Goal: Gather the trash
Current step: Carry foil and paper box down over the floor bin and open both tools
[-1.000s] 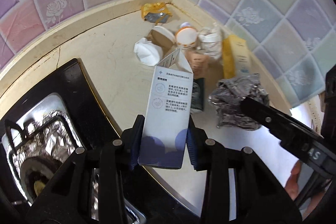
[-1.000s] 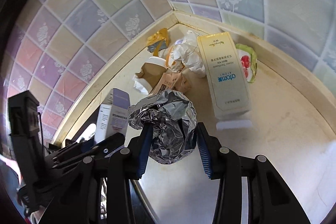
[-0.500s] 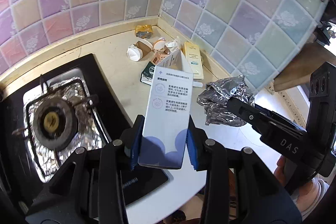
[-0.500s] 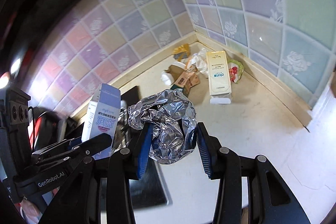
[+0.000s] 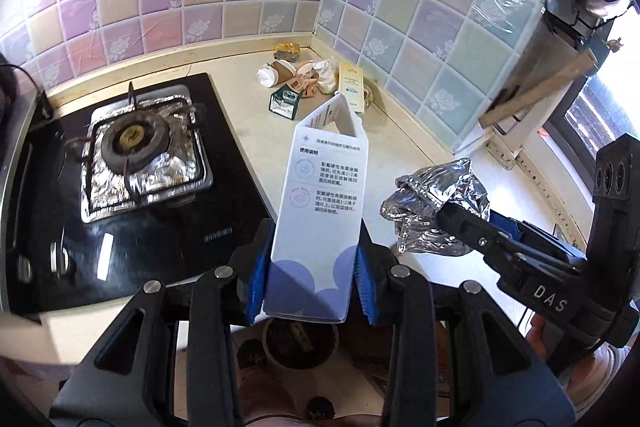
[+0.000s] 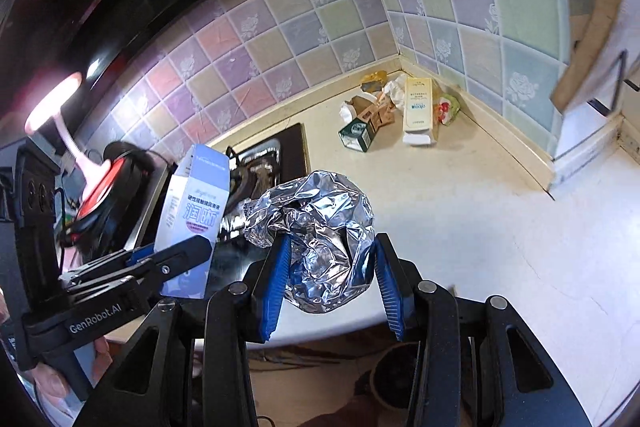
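While clamped, both hand-held grippers (image 5: 312,267) (image 6: 332,279) downward-tilted.

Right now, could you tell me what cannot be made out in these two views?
- Left wrist: small print on the white carton, too small to read.
- Left wrist: the dark round container under the counter edge, hidden by the carton and the left tool.
- Right wrist: the trash pile in the corner, items too small and overlapping.

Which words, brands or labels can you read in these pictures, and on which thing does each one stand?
"DAS": black body of the right gripper.
"GenRobot.AI": black body of the left gripper.
"润晰": big blue characters on the white and blue cardboard carton; its smaller lines are too small to read.
"使用说明": heading on the carton's back panel.
Tall cream box on the counter: print blurred, unreadable.
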### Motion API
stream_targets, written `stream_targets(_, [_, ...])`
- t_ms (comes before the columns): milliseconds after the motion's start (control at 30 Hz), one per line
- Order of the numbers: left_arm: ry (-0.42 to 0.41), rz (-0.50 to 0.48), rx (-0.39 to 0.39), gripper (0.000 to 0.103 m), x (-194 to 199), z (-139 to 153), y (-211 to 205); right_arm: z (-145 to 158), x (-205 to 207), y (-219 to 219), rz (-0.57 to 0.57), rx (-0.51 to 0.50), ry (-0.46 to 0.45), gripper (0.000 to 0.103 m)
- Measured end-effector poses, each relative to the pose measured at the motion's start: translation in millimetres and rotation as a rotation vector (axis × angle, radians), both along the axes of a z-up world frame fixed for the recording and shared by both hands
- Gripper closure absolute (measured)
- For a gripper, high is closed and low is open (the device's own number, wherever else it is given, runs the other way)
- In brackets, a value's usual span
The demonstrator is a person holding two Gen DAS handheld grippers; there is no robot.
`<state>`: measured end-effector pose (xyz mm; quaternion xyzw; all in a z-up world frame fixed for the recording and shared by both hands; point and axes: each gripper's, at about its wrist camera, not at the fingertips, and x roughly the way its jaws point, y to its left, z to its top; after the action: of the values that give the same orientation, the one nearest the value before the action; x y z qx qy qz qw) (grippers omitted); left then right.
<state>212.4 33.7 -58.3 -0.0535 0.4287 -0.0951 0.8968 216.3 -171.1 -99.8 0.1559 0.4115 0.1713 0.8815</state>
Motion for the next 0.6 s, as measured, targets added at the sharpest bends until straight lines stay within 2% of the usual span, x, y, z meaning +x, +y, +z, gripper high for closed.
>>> stream_targets(200, [0.026,0.027,-0.001,0.069,-71.5,-18.1,-20.9,-18.2,-64.5,-19.8,0.033,-0.033,0.038,0.062])
stream_targets(333, [0.055,0.02,0.007,0.069,-104.6,-35.5,-33.7,-36.0,-94.5,-28.9,0.059,-0.077,0.077,0.062])
stream_targets(600, [0.156,-0.003,0.032,0.069,-127.8,-77.3,-50.3,-81.0,-132.9,-42.2,0.07,-0.113,0.162,0.062])
